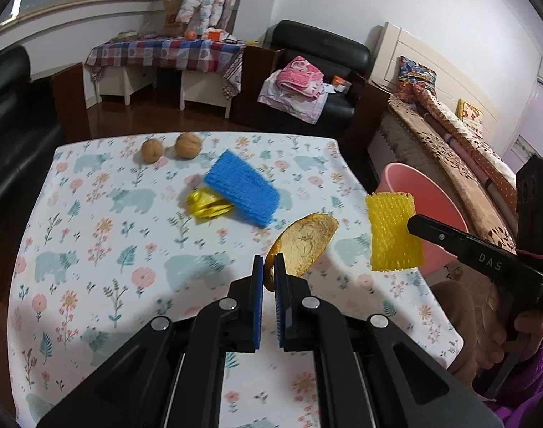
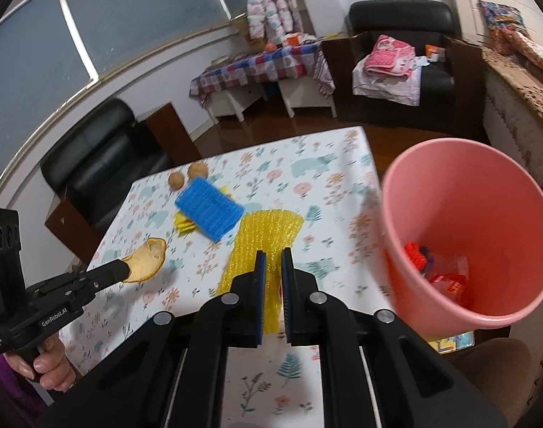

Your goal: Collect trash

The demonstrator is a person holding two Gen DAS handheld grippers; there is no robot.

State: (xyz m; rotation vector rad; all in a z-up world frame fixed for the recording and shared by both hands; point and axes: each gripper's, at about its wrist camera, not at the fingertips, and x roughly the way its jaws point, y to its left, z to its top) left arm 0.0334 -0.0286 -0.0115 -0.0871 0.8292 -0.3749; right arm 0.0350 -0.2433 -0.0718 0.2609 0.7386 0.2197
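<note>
My left gripper point(image 1: 268, 267) is shut on an orange peel point(image 1: 307, 246) and holds it above the table; the peel also shows in the right wrist view point(image 2: 146, 260). My right gripper point(image 2: 273, 253) is shut on a yellow foam net point(image 2: 264, 239), held above the table near its right edge; the net also shows in the left wrist view point(image 1: 392, 232). A pink bin point(image 2: 467, 228) stands right of the table with red scraps inside. A blue foam net point(image 1: 242, 187) lies on a yellow wrapper point(image 1: 207, 205) mid-table.
Two walnuts point(image 1: 171, 148) sit at the far side of the floral tablecloth point(image 1: 93, 249). Black armchairs stand at the left and far back. A bed runs along the right wall, beyond the bin.
</note>
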